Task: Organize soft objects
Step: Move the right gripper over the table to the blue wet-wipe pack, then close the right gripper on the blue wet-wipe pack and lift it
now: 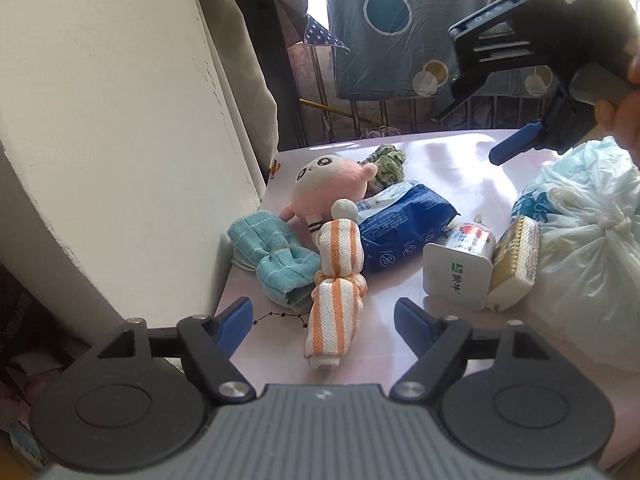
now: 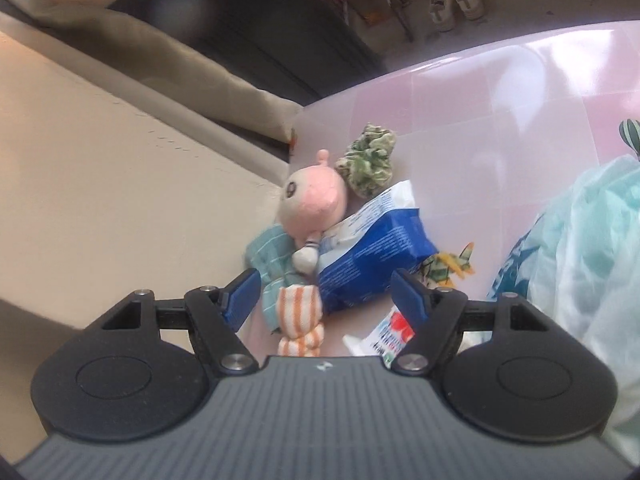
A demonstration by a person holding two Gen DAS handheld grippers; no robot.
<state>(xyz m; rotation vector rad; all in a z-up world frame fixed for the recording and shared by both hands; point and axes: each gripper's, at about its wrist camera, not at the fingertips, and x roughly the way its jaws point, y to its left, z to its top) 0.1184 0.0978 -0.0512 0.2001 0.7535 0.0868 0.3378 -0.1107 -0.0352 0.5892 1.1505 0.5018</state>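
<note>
While both grippers hover above the glossy pink tabletop, the left gripper has its blue-tipped fingers spread, holding nothing, with the orange-and-white striped rolled cloth lying just ahead between them. The right gripper, likewise spread and empty, hangs over the same pile; in the left wrist view it appears at upper right, with "DAS" readable on its black body. A teal checked cloth tied at its middle touches the striped roll beside the cream wall. Behind them lies the pink-and-cream plush doll, with the green patterned scrunchie just beyond its head. A crumpled blue-and-white plastic packet bears small print too fine to read. A white carton with green characters touches a yellow-and-white sponge block, beside a knotted pale-green plastic bag.
</note>
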